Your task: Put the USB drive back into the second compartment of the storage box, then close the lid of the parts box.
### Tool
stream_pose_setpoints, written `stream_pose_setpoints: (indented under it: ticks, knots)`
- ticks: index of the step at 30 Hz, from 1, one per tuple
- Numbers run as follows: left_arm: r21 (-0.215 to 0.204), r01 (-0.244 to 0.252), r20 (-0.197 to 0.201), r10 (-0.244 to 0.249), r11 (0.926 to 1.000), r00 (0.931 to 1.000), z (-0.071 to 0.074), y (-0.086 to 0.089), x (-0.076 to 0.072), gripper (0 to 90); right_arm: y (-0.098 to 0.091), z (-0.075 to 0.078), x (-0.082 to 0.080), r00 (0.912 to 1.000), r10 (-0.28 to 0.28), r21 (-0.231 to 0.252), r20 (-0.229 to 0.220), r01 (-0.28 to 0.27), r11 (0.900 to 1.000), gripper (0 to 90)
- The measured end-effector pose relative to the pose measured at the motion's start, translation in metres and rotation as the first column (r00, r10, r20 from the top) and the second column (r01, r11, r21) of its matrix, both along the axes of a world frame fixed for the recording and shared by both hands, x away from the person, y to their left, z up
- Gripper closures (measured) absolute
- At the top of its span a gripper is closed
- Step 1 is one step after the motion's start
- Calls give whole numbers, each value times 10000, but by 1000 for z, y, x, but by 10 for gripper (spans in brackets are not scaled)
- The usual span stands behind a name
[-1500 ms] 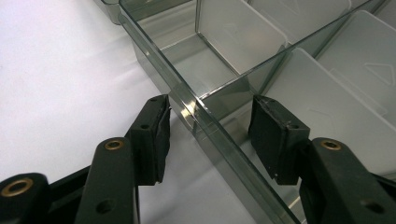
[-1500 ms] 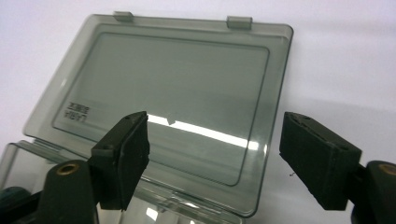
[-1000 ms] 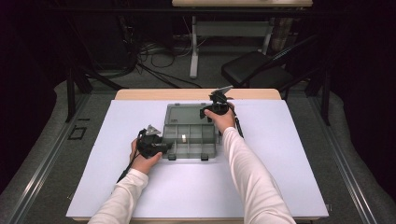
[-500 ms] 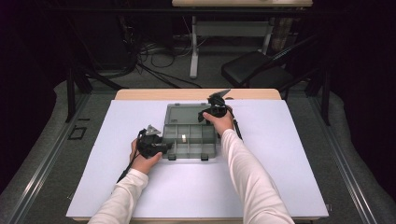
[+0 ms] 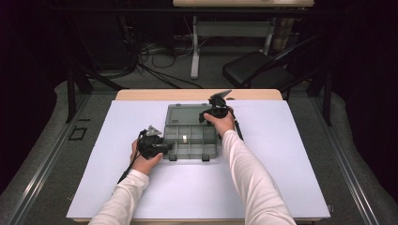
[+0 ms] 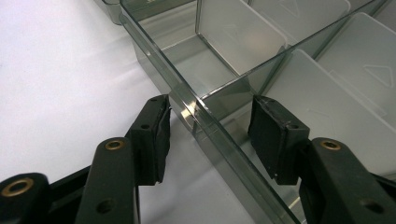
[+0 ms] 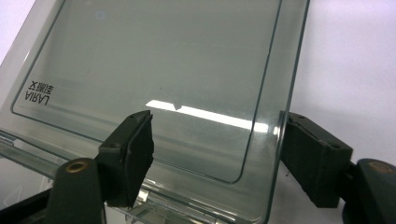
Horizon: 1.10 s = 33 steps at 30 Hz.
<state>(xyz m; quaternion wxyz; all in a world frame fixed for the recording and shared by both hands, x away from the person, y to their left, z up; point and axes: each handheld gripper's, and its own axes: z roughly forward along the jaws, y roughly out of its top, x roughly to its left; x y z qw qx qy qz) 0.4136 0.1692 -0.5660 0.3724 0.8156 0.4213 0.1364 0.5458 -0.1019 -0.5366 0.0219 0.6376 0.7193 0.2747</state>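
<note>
A smoke-grey, see-through plastic compartment box [image 5: 190, 137] was seen lying near the middle of the desk, its flat hinged lid [image 5: 187, 114] swung back and resting open on the far side. The step in hand was judged to be the handling of that lid while the tray was steadied.

The left claw [image 6: 208, 135] was set astride the tray's near-left wall [image 6: 196, 114], 1 pad outside and 1 inside, spread apart with a gap on the inner side; no pressing pinch could be made out. The right claw [image 7: 217, 156] was placed about the lid's right edge, 1 jaw above the panel and 1 beyond the rim; its jaws had just been closing a little, the lid's edge between them, yet they were still spread and not pressing. In the high view the left claw [image 5: 157, 147] and right claw [image 5: 215, 112] were held at opposite corners of the box.

The next move was judged to call for a firm pinch on the lid's rim, then a swing over the hinge, the tray held against sliding.

The desk was covered by a pale lilac-white sheet [image 5: 281, 159] over a wooden top [image 5: 141, 94]. Beyond it, a dim room with a black chair [image 5: 256, 70], cables [image 5: 150, 56] and a grey carpeted floor [image 5: 356, 140] was seen.
</note>
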Motion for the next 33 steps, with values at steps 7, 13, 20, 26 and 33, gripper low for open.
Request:
stream_pose_setpoints:
  ticks: [7,13,20,26,33]
  knots:
    - [9,13,0,-13,10000,10000,0,0,0,484,-1,5,-1,9999,-12,-191,129,14,9998,333]
    - [4,-15,-1,15,10000,10000,0,0,0,486,-3,8,-2,9992,10,-156,399,-3,9999,373]
    - [19,1,6,-1,10000,10000,0,0,0,486,-7,15,-3,9990,41,-303,450,-28,9995,430]
    - [20,-1,10,1,10000,10000,0,0,0,486,-7,14,-5,9980,0,-319,637,21,9995,481]
    - [1,-24,6,24,10000,10000,0,0,0,488,-13,18,-5,9978,94,-279,662,-75,9996,553]
